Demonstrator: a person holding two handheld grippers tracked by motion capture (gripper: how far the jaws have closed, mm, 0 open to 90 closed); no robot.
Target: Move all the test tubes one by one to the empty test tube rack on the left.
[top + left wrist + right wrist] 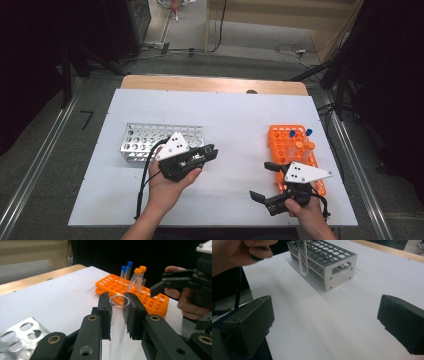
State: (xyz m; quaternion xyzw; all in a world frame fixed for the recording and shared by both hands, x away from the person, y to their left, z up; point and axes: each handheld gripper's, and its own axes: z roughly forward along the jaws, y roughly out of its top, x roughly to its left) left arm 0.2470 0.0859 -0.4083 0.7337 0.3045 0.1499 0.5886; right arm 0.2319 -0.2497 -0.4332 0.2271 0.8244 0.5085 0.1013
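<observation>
On the white table [235, 115], we see this:
Left gripper [119, 311]: we see its jaws closed on a clear tube [117, 325], just below the tube's open rim.
Tube: it looks empty and has no cap; in the right gripper view its rounded bottom [303, 270] hangs in the air just in front of the metal rack [329, 262], clear of the table.
Metal rack: in the high view it [145, 137] lies at the left of the table, just beyond the left gripper [210, 152]; every hole we can see is empty.
Orange rack [140, 292]: it holds four upright tubes, two with blue caps [127, 266] and two with orange caps [140, 269]; its other holes look empty.
Right gripper [266, 181]: we see its jaws wide apart with nothing between them, beside the orange rack [285, 145] near the table's front edge.
</observation>
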